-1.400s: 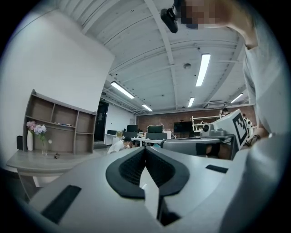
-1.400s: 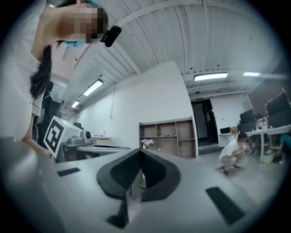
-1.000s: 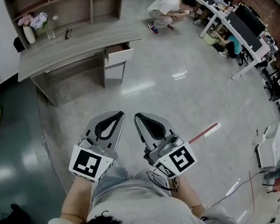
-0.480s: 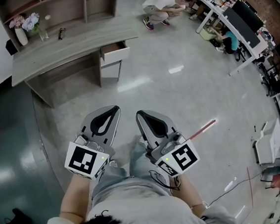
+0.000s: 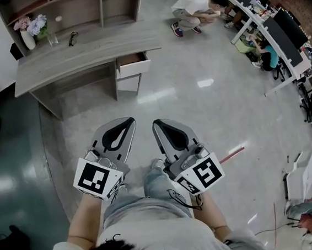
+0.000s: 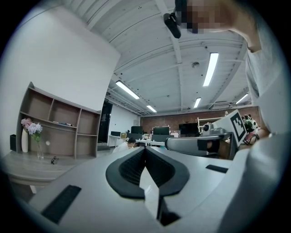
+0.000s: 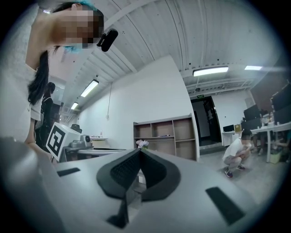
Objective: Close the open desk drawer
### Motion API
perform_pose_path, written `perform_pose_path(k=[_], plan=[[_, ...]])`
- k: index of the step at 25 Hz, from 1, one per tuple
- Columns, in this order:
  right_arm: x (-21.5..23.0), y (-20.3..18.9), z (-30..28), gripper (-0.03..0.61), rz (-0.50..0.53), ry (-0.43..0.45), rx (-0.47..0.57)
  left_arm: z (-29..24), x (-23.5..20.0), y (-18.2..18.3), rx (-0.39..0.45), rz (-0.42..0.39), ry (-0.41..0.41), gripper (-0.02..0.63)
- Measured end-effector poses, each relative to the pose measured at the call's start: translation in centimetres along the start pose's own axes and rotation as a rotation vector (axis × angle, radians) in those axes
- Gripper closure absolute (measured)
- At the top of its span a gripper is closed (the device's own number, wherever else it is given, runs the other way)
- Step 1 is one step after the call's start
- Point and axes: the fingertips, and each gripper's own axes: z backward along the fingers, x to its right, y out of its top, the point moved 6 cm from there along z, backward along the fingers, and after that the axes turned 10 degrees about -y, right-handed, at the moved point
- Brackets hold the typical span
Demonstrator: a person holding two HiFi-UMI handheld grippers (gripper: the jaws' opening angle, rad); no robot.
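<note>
In the head view, the person is holding the left gripper (image 5: 124, 128) and the right gripper (image 5: 162, 128) side by side over the floor (image 5: 200, 122), both pointing toward the desk (image 5: 82, 53); the desk is standing well apart from them; the drawer (image 5: 133, 66) is jutting out open under the desk's right end (its white front is facing the room); a vase of flowers (image 5: 28, 30) is sitting near the desk's far left corner. In the left gripper view, the left gripper (image 6: 145, 152) is showing its jaws pressed together, gripping nothing; a shelf unit (image 6: 59, 129) is standing beyond. In the right gripper view, the right gripper (image 7: 139, 154) is likewise showing its jaws meeting at the tips, empty; a crouching person (image 7: 236, 154) is squatting at the right.
</note>
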Motion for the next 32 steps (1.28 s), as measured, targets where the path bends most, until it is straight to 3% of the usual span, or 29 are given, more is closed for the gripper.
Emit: perform_pose_path(k=[18, 32], plan=[[14.8, -0.4, -4.1, 0.571, -0.021, 0.203, -0.016, -13.8, -1.0, -0.1, 0.0, -0.024, 0.185, 0.603], [19.8, -1.4, -5.4, 0.571, -0.065, 0.242, -0.009, -18.5, -1.5, -0.7, -0.032, -0.027, 0.242, 0.603]])
